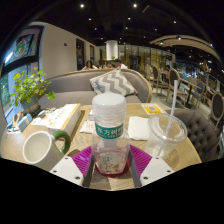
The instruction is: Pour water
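One water bottle (109,130), cap on, is standing upright, clamped between the gripper (110,165) fingers. Beyond it, a clear cup (166,133) is waiting on the bench (150,108); pouring is seemingly not yet begun.

One wide-angle view rides on the hand-held gripper (109,170) and looks forward along its two fingers, low and level over the tabletop (75,140). It sits very near the bottle (109,130) and faces the tabletop's far edge and the sofa (110,85) beyond.
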A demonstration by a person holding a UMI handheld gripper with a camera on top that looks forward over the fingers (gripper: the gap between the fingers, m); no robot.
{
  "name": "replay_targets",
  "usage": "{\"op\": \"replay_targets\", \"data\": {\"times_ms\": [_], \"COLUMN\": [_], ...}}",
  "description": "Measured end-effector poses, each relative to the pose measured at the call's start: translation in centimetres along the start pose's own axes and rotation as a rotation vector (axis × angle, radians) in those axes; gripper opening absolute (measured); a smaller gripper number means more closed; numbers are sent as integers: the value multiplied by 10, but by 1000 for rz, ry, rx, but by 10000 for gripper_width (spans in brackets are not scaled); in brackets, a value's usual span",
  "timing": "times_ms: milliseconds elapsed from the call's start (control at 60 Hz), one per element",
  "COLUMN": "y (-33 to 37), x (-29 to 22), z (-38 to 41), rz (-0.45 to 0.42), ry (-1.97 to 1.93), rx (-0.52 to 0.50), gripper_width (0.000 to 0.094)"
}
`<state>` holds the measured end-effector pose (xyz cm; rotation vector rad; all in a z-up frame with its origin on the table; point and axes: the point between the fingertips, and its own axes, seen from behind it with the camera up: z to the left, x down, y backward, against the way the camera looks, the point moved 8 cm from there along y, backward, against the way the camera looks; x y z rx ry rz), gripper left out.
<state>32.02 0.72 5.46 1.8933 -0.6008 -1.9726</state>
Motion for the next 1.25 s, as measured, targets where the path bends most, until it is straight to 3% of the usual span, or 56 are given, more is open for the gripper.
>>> {"op": "replay_targets", "data": {"times_ms": [100,167,383,567,800,1250], "y": [10,23,103,215,331,382], "x": [8,11,14,10,2,0], "z": [-2,-3,3,27,58,74], "rz": [50,76,151,199,166,134], "ry": [2,-14,-16,-28,22,6], "rx": [14,24,32,50,58,84], "gripper_width": [791,859,858,859,858,855]}}
